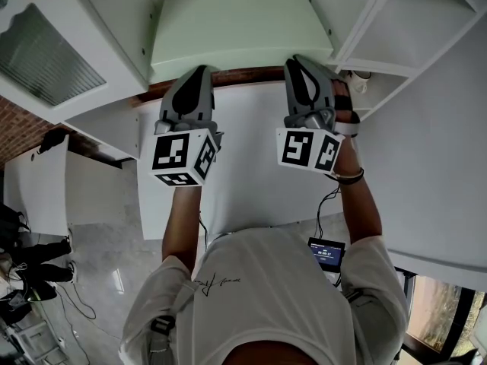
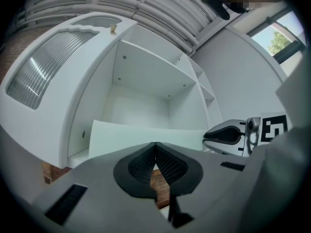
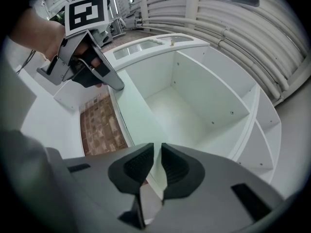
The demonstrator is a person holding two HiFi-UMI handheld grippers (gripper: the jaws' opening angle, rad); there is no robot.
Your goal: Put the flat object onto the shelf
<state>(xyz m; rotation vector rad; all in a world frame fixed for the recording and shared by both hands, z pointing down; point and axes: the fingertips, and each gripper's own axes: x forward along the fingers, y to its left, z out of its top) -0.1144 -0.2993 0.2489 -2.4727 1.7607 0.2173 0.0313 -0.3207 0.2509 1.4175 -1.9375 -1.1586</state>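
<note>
A pale green flat board [image 1: 243,29] lies level, with its far part inside the open middle compartment of a white shelf unit [image 1: 122,21]. My left gripper [image 1: 200,70] is shut on the board's near edge at the left. My right gripper [image 1: 298,61] is shut on the same edge at the right. In the left gripper view the jaws [image 2: 155,147] meet on the board [image 2: 141,135], and the right gripper [image 2: 221,136] shows beside it. In the right gripper view the thin board [image 3: 138,113] runs between the jaws [image 3: 157,152] towards the left gripper [image 3: 114,84].
The shelf unit has an upper shelf [image 2: 155,72] and narrow side compartments [image 1: 411,29] on the right. A door with ribbed glass [image 1: 42,55] stands open at the left. A white tabletop [image 1: 251,181] lies under my hands. A small screen device [image 1: 326,251] hangs by my right side.
</note>
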